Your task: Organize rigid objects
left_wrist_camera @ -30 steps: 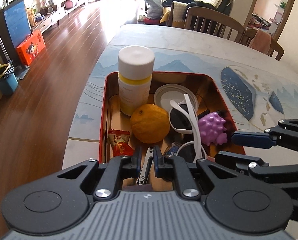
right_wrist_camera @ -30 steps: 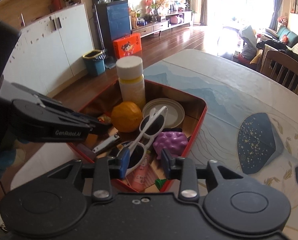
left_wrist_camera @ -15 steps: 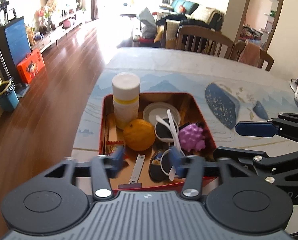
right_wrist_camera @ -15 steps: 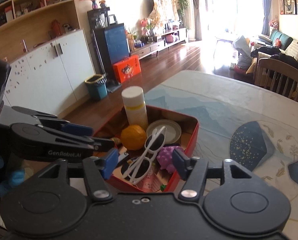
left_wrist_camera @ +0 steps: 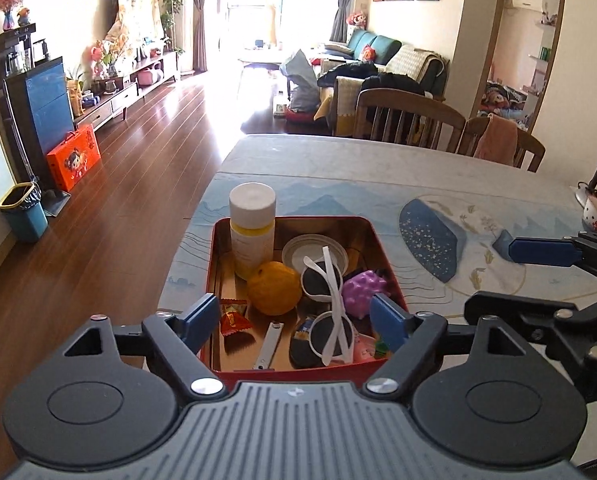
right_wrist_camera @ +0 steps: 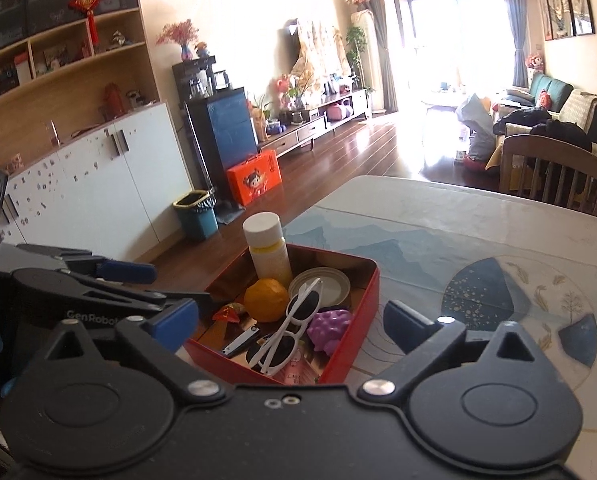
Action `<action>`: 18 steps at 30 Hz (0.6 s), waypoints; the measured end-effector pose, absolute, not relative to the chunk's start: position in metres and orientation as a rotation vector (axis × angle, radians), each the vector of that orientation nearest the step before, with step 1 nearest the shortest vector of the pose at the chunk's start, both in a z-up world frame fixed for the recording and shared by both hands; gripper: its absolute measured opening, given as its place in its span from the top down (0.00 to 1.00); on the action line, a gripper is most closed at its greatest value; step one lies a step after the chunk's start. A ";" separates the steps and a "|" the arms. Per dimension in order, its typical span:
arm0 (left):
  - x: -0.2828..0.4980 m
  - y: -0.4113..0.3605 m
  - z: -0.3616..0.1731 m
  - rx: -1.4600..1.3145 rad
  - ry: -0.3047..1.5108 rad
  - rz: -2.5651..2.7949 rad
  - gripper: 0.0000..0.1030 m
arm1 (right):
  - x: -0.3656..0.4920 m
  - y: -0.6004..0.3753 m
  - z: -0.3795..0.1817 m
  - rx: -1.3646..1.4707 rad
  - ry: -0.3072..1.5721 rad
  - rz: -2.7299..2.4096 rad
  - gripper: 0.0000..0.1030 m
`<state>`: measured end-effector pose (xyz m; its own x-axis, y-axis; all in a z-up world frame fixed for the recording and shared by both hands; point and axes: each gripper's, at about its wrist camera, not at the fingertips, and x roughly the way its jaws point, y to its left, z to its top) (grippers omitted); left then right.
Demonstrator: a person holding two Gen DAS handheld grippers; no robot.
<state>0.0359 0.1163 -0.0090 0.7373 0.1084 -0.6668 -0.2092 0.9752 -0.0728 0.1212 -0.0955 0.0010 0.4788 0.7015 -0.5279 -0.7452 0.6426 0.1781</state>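
While both grippers' fingers (left_wrist_camera: 196, 320) gape empty, sunglasses (left_wrist_camera: 330, 312) half-hide the tin's (left_wrist_camera: 298, 220) clutter

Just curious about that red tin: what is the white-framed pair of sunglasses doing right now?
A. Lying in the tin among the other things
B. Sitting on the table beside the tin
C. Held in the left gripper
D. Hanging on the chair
A: the sunglasses lie inside the tin, between the orange and the purple toy, with no gripper touching them.
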 end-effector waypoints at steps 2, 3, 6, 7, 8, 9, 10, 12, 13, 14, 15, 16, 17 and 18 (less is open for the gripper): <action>0.032 0.115 -0.008 -0.155 0.720 0.173 0.19 | 0.119 -0.098 0.002 -0.085 0.601 0.875 0.01; 0.030 0.114 -0.007 -0.162 0.717 0.169 0.19 | 0.119 -0.099 0.003 -0.085 0.599 0.875 0.01; 0.024 0.111 -0.006 -0.163 0.719 0.175 0.10 | 0.114 -0.102 0.003 -0.089 0.597 0.878 0.00; 0.023 0.110 -0.006 -0.163 0.719 0.179 0.03 | 0.112 -0.103 0.003 -0.090 0.596 0.878 0.00; 0.020 0.109 -0.006 -0.168 0.717 0.180 0.01 | 0.111 -0.103 0.003 -0.091 0.595 0.875 0.00; 0.018 0.108 -0.006 -0.179 0.712 0.174 0.01 | 0.110 -0.104 0.004 -0.093 0.594 0.872 0.00; 0.016 0.108 -0.006 -0.186 0.711 0.171 0.01 | 0.110 -0.104 0.003 -0.093 0.595 0.872 0.00; 0.013 0.107 -0.006 -0.195 0.710 0.179 0.01 | 0.107 -0.107 0.003 -0.088 0.596 0.871 0.00; 0.011 0.106 -0.006 -0.197 0.710 0.183 0.00 | 0.106 -0.108 0.003 -0.085 0.595 0.868 0.00; 0.010 0.104 -0.006 -0.199 0.710 0.186 0.00 | 0.105 -0.109 0.003 -0.083 0.595 0.867 0.00; 0.009 0.103 -0.006 -0.202 0.710 0.189 0.00 | 0.105 -0.109 0.003 -0.082 0.598 0.867 0.00; 0.008 0.103 -0.006 -0.204 0.710 0.193 0.00 | 0.105 -0.112 0.002 -0.081 0.599 0.866 0.00; 0.007 0.102 -0.006 -0.205 0.711 0.199 0.00 | 0.105 -0.113 0.001 -0.079 0.600 0.866 0.00; 0.007 0.101 -0.006 -0.203 0.714 0.204 0.00 | 0.105 -0.113 0.001 -0.077 0.602 0.865 0.00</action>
<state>0.0067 0.1011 -0.0061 0.7380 0.1157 -0.6649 -0.2533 0.9607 -0.1140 0.1046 -0.1126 0.0011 0.4945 0.6919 -0.5260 -0.7340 0.6566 0.1735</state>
